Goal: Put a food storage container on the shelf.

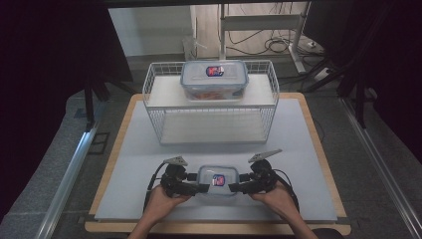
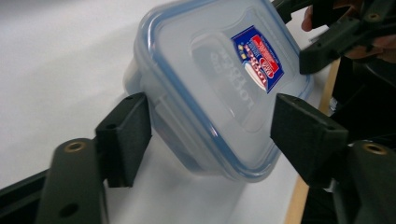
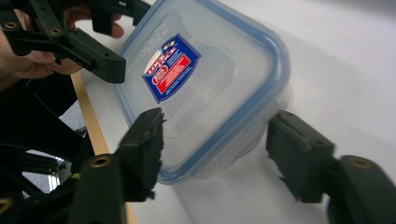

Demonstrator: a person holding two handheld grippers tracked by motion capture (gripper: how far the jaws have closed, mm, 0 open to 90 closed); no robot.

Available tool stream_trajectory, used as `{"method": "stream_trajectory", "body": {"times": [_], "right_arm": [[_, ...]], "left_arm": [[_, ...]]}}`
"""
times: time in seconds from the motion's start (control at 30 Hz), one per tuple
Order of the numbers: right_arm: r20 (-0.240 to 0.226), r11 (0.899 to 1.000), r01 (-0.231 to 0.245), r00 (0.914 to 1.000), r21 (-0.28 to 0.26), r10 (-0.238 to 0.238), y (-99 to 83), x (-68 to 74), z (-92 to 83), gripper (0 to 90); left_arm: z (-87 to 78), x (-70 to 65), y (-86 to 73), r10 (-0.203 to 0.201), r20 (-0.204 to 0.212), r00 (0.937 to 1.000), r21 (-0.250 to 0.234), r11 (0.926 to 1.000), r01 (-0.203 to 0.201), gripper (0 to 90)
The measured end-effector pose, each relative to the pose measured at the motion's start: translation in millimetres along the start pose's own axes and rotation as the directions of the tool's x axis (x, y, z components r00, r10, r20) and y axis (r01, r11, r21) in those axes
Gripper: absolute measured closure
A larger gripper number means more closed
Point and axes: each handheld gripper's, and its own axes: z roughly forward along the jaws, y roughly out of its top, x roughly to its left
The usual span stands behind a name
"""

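A small clear container with a blue-rimmed lid and a red and blue label (image 1: 218, 180) (image 2: 219, 79) (image 3: 210, 84) lies near the table's front edge. My left gripper (image 1: 203, 188) (image 2: 212, 135) comes in at its left end and my right gripper (image 1: 234, 188) (image 3: 219, 149) at its right end. Each has the container's end between its jaws. The pads stand close to the box, and I see no firm press on either side. In the left gripper view the right gripper (image 2: 327, 46) is beyond the box; in the right gripper view the left gripper (image 3: 93, 46) is.
A white wire basket (image 1: 149, 94) stands at the back middle of the grey mat (image 1: 298, 149). A larger clear lidded container (image 1: 214, 79) with orange contents sits on its top shelf. The table's wooden edge runs just behind the hands.
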Motion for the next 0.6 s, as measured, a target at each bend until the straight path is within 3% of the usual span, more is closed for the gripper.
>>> {"method": "stream_trajectory", "body": {"times": [0.23, 0.43, 0.6], "right_arm": [[-0.041, 0.998, -0.029, 0.9988, -0.055, 0.027, -6.8, -1.2, -10.7, 57.7], [-0.031, 0.998, -0.014, 0.9994, -0.054, 0.012, -11.9, 5.7, -10.5, 54.7], [-0.061, 0.998, -0.048, 0.9971, -0.052, 0.044, -17.1, 4.0, -6.3, 53.6]], "left_arm": [[-10.5, 6.7, -8.8, -0.069, 0.078, 0.9946, -0.055, 0.9958, 0.073, 49.5], [-15.4, 9.8, -13.0, -0.077, 0.124, 0.9892, -0.055, 0.9948, 0.085, 54.6], [-17.5, 9.5, -16.3, -0.078, 0.129, 0.9885, -0.055, 0.9948, 0.086, 56.9]]}}
